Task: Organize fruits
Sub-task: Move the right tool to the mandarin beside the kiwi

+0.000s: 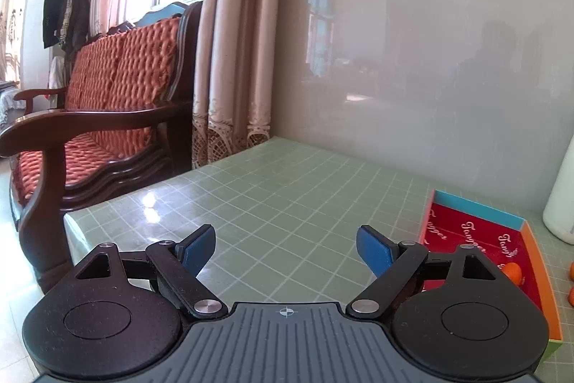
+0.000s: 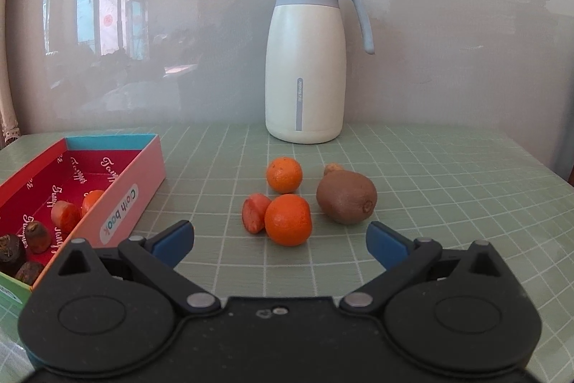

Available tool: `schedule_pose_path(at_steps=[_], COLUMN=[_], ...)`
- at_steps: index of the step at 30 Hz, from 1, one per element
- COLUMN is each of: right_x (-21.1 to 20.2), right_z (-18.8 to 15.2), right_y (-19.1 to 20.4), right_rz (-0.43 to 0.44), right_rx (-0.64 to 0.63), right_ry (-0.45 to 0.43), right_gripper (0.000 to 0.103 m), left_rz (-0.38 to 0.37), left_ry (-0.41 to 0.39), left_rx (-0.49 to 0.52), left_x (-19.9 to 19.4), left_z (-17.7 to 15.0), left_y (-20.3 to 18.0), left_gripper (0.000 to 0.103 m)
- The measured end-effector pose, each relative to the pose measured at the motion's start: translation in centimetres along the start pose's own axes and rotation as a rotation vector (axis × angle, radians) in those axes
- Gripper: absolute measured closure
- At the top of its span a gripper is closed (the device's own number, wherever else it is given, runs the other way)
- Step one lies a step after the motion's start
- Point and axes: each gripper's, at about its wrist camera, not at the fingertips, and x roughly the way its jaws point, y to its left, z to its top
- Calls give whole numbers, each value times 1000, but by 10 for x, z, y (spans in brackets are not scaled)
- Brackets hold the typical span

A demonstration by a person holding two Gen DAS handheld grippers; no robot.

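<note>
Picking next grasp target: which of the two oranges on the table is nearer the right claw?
The front orange, touching the red fruit; the other orange sits behind it.

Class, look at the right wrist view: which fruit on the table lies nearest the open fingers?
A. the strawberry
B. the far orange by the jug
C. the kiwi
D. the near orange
D: the near orange sits lowest in the view, just ahead of the right gripper, closer than the strawberry, the kiwi and the far orange.

"Cloth book" on pink box [image 2: 122, 203] side label.
</note>
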Motion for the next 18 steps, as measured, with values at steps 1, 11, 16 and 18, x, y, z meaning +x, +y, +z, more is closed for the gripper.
schedule_pose_path(at_steps=[1,11,16,18], right_x=[3,27,39,45], right_z=[0,6,7,7], right_y=[2,8,7,6], right_rz=[0,2,8,20], right_rx=[-4,-24,-23,-12], right_ry=[3,42,80,106], right_gripper=[0,6,17,22], left_rz=[11,46,42,41], left_ry=[-3,12,22,24], left_rx=[-2,-19,-14,-12], left_x=[0,8,9,9], left_z=[0,-3,-5,-6], left_y=[4,21,20,19], left_gripper=[17,17,17,17])
